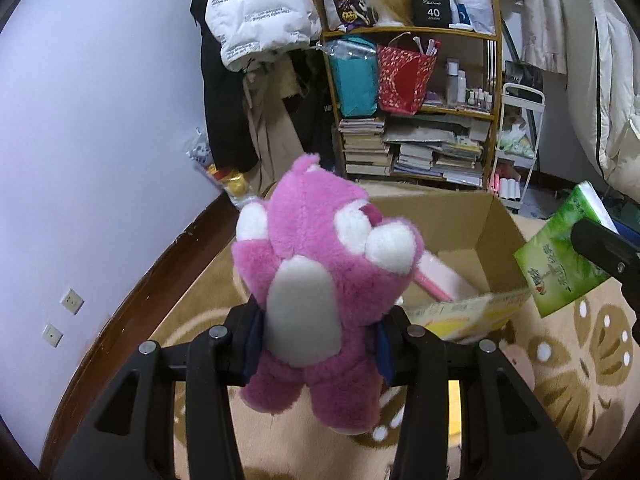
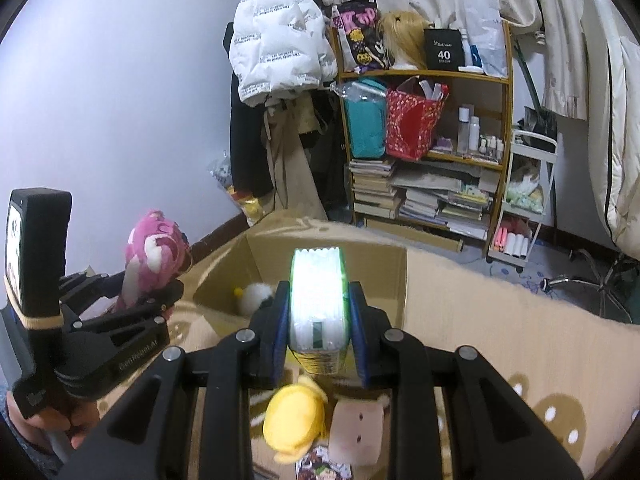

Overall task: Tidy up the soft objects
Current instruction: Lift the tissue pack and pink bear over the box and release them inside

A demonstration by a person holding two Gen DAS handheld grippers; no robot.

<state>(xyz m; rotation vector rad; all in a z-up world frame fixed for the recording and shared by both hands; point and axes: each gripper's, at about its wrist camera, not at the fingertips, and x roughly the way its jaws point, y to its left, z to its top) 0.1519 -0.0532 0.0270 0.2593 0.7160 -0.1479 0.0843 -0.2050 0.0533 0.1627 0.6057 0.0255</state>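
My left gripper [image 1: 320, 320] was clamped on the pink plush bear [image 1: 320, 264] at its belly, the blue pads pressed into the fur on both sides. The bear hung clear of the floor, its head toward the far side, above the near left corner of the open cardboard box [image 1: 496, 232]. My right gripper [image 2: 320, 320] was closed tight on a green tissue pack [image 2: 318, 300], held upright between the pads, also above the box's near edge.

Inside the box lay a white plush [image 2: 256, 296] against the left wall and something pink and flat [image 1: 440, 276] on the bottom. The box's near flap [image 1: 472, 312], printed yellow, stood up toward me, between the bear and the inside of the box.

On the patterned beige rug [image 2: 520, 340], just near the box, sat a yellow plush [image 2: 294, 416] and, touching it on the right, a pale square plush with a small face [image 2: 360, 420]. A printed card [image 2: 324, 464] lay nearer still.

Farther off, against the wall, stood a wooden shelf [image 2: 508, 120] crammed with stacked books [image 2: 420, 196], a red bag [image 2: 412, 124], a teal bag [image 2: 366, 128], small bottles and a blond wig. A white puffer jacket [image 2: 276, 40] hung left of it over dark coats. A white cart [image 2: 528, 200] stood right of the shelf, and pale bedding [image 2: 616, 140] filled the far right. A chair base [image 2: 600, 280] rested on the floor below it.
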